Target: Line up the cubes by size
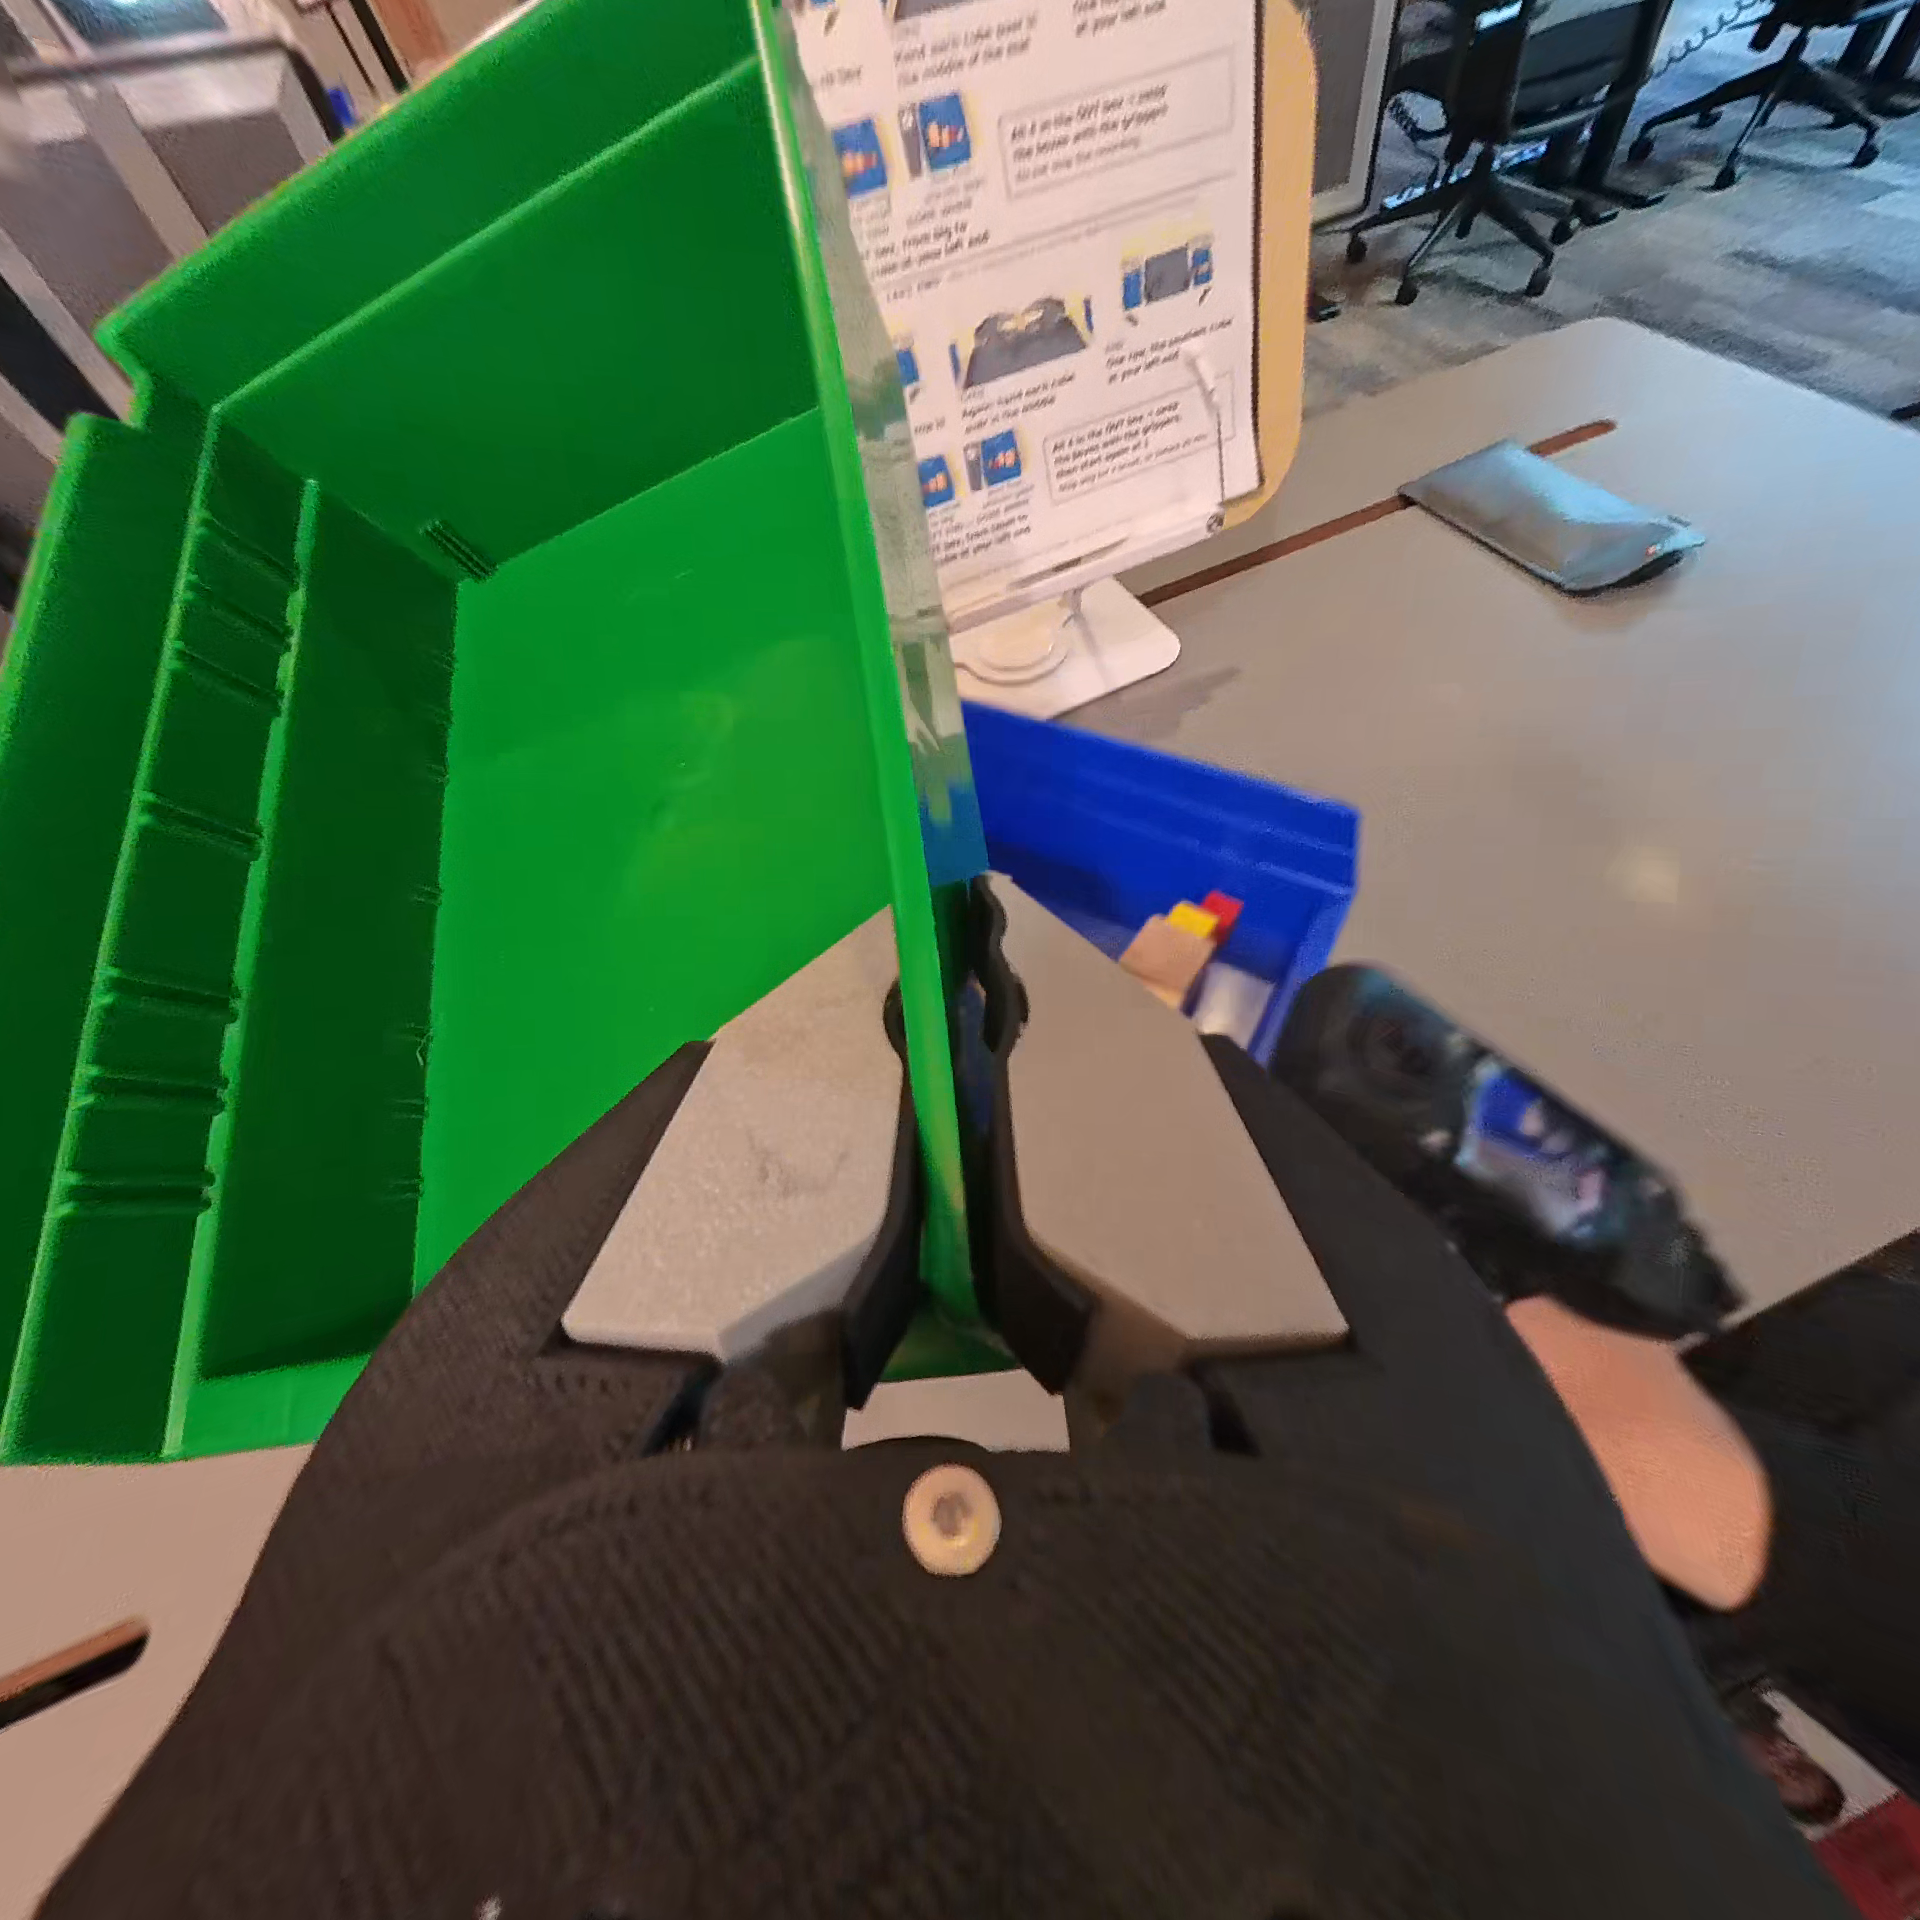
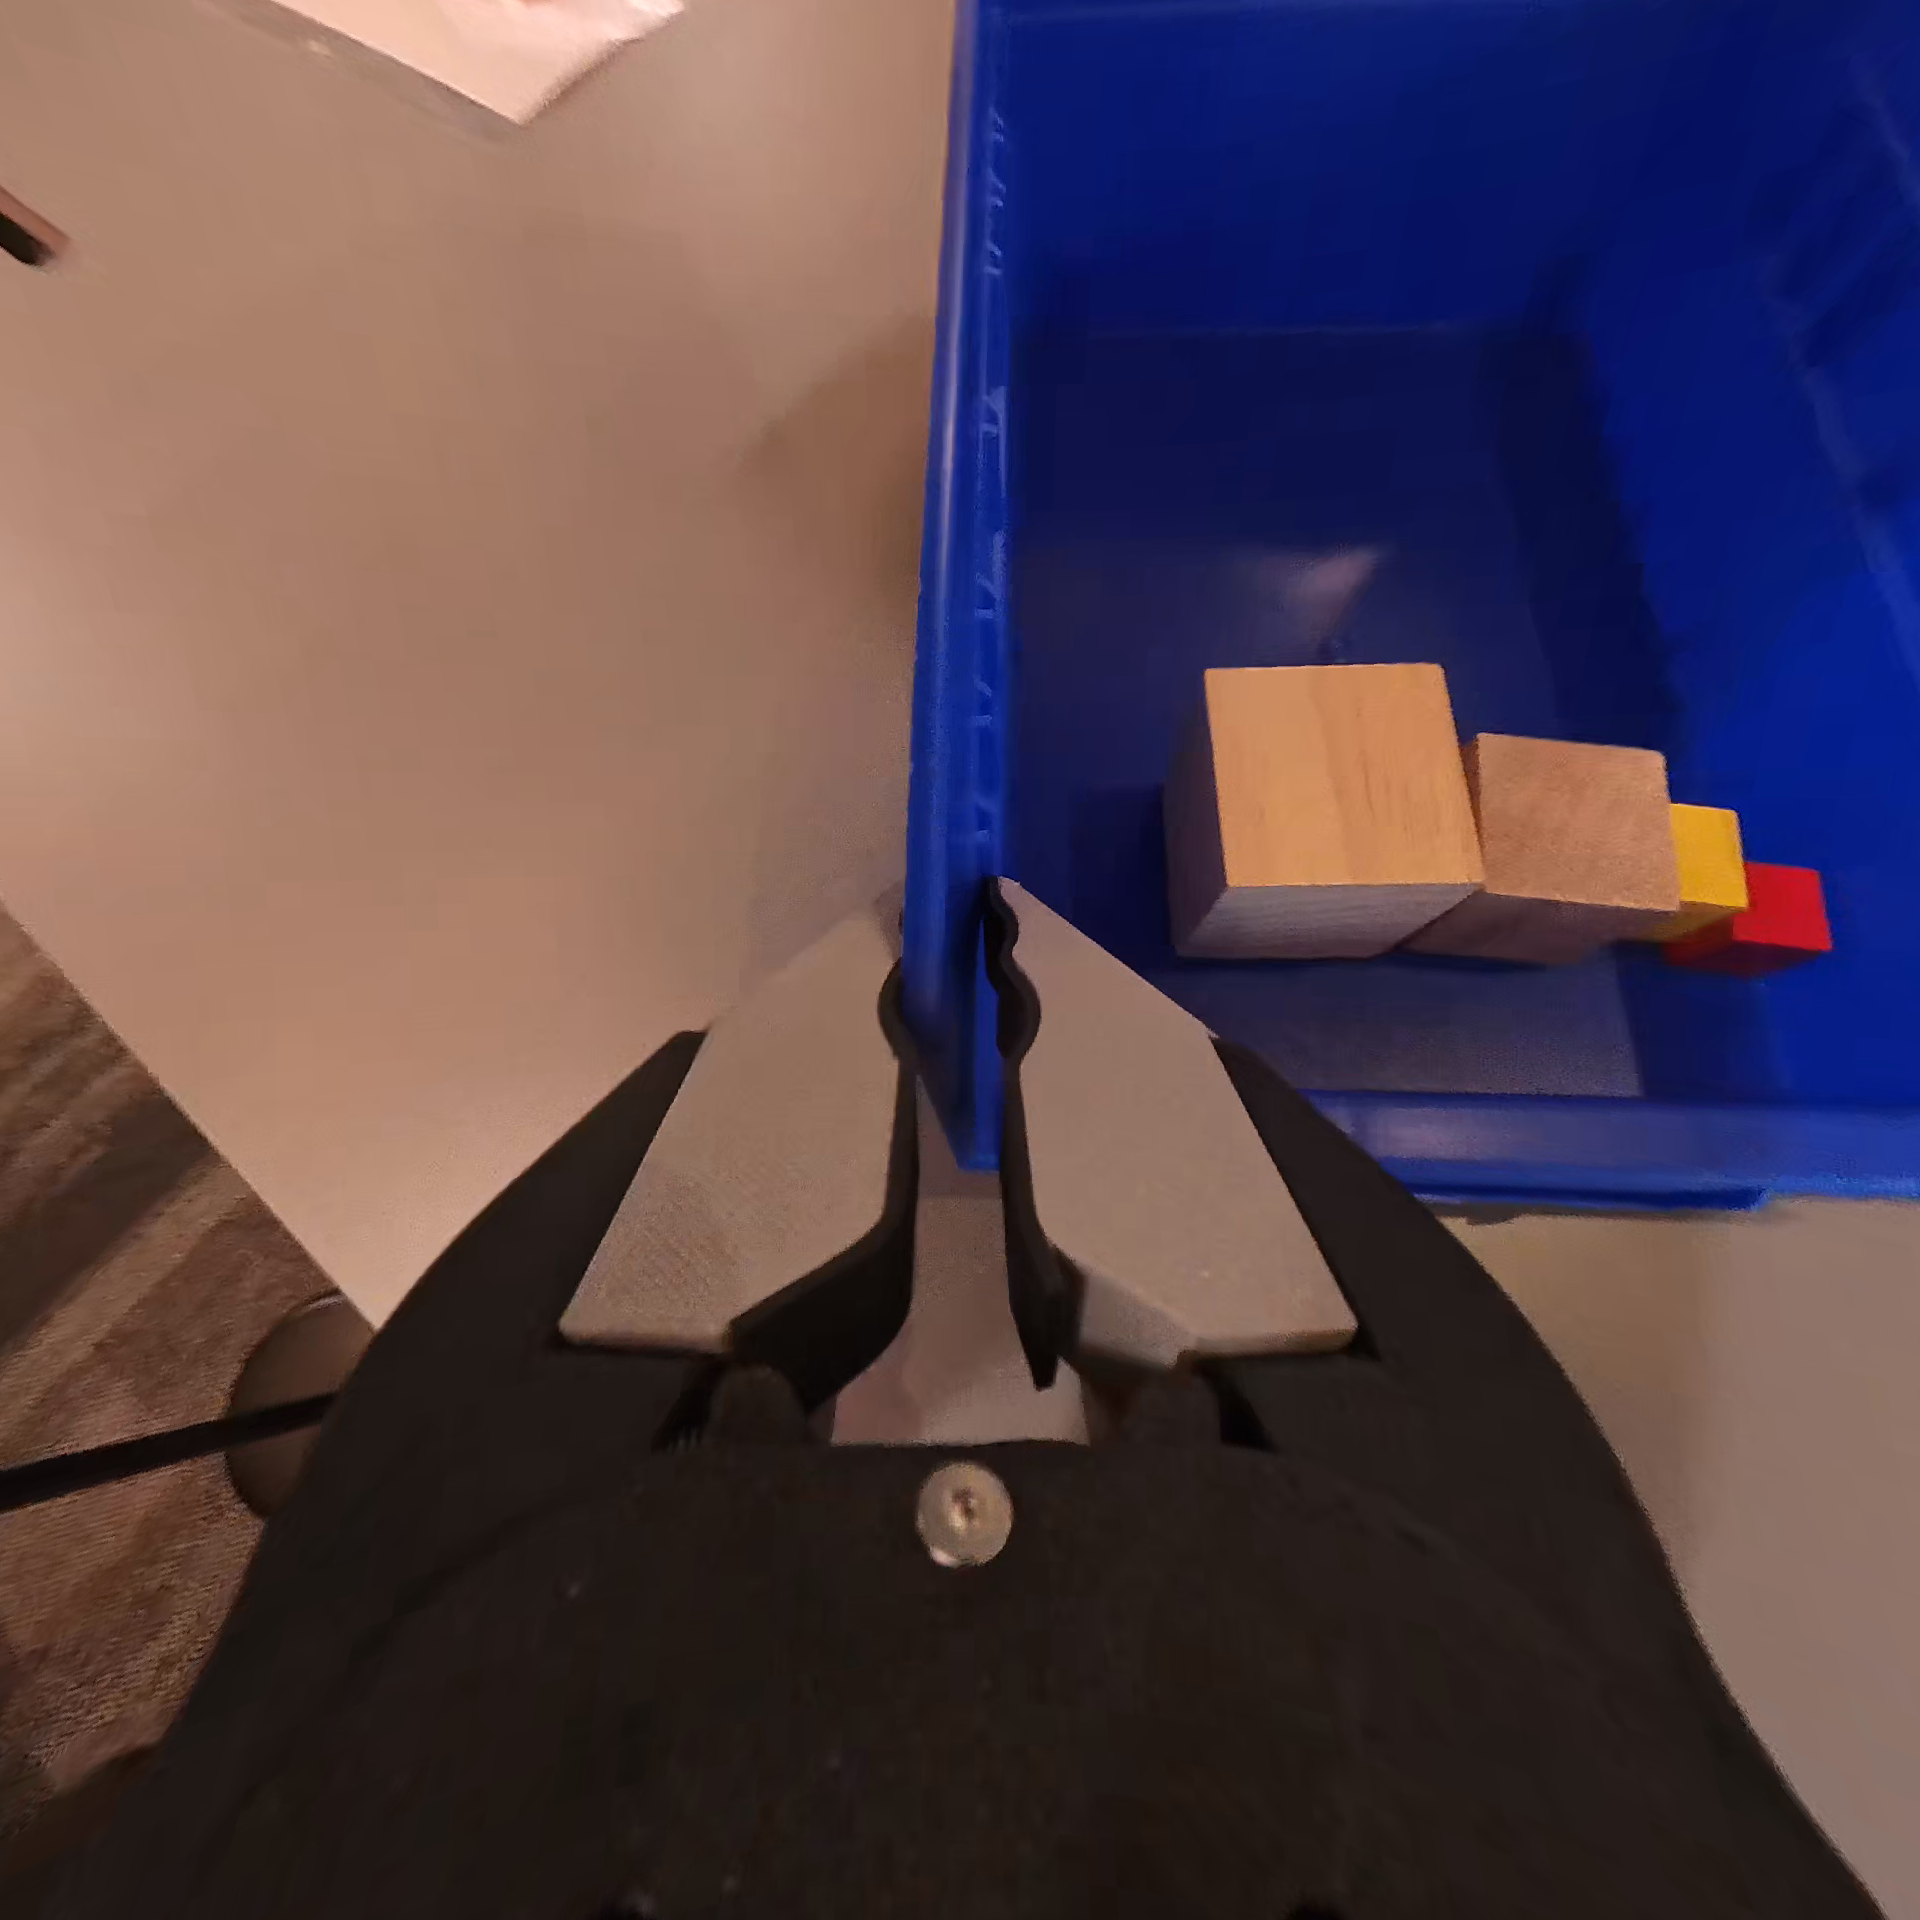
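Black fingers of the left gripper are pinched nearly together on the right wall of the green bin, which is tipped up off the grey table so its bare inside faces the left wrist camera. No cube shows in it. To its right and a little farther off sits the blue bin, with the right gripper showing as a dark blur at that bin's near right.

From the right wrist view, the right gripper is likewise closed to a narrow slit on the left wall of the blue bin, near its near corner. Inside, by the near wall, four cubes stand in a row, touching and stepping down from left to right: the large pale wooden cube, the brown wooden cube, the yellow cube and the red cube. Judged from this, the ordering looks done.

Both bins look like light, stiff, smooth plastic; a thin wall held at one edge may pivot or slip, so a hold deep on the wall seems wise. The cubes look hard, light and rigid; flat opposite faces suit a pinch, though the small painted ones leave little room. Tilting the blue bin would likely scatter the row.
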The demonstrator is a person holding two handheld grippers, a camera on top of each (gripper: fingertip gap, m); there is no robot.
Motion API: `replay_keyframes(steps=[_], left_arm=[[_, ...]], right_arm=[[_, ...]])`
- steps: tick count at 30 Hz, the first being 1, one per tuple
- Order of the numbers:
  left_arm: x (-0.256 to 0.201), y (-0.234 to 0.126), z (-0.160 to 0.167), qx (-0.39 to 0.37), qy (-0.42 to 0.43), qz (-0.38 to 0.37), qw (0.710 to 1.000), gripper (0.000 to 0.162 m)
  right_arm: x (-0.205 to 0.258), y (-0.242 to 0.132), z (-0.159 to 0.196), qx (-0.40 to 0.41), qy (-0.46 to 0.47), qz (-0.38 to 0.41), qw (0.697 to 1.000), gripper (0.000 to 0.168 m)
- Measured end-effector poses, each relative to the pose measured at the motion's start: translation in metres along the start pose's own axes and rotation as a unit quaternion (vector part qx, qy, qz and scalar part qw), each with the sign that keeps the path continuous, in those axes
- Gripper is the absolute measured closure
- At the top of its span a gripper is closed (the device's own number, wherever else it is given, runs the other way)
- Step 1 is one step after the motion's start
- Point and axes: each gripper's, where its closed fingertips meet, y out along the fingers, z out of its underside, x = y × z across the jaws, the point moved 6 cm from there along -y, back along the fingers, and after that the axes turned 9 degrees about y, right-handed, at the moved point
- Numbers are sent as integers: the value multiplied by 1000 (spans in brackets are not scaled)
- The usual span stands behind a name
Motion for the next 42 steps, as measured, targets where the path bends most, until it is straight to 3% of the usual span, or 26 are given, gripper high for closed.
replay_keyframes(steps=[4,7,9,12,14,16,19,21,23,26,29,33,37,39,42], left_arm=[[8,-8,-8,-28,6,-2,1000,159],[22,-21,2,-29,11,-11,999,160],[29,-30,14,-24,22,-18,999,160],[36,-38,32,-25,22,-11,999,160],[38,-40,39,-28,7,5,1000,160],[37,-40,43,-23,3,15,1000,160],[32,-35,43,-9,9,8,1000,160],[27,-33,38,-7,10,4,1000,161],[16,-32,29,-10,13,6,1000,161],[-15,-26,13,-2,32,19,999,160],[-66,-12,-5,-2,56,50,997,160],[-151,14,-23,-38,66,121,990,160],[-248,71,-17,-35,44,199,978,160],[-295,108,-6,-5,40,229,973,160],[-355,168,14,49,38,248,967,160]], right_arm=[[40,7,-10,-30,-13,-90,995,144],[30,-41,-14,-90,-13,-174,981,147],[-20,-77,-21,-143,-7,-125,982,168],[-128,-105,-34,-177,26,-11,984,168],[-185,-94,-31,-125,46,17,991,168],[-198,-63,-27,-51,42,-54,996,168],[-168,-17,-21,19,15,-114,993,168],[-152,11,-21,36,-24,-63,997,168],[-122,31,-25,35,-1,-120,992,168],[-112,41,-36,15,5,-95,995,168],[-140,-14,-44,-30,24,-116,992,168],[-243,-152,-24,-118,15,-43,992,168],[-335,-278,17,-138,47,45,988,168],[-356,-320,37,-160,64,55,984,168],[-366,-346,70,-150,69,59,984,168]])
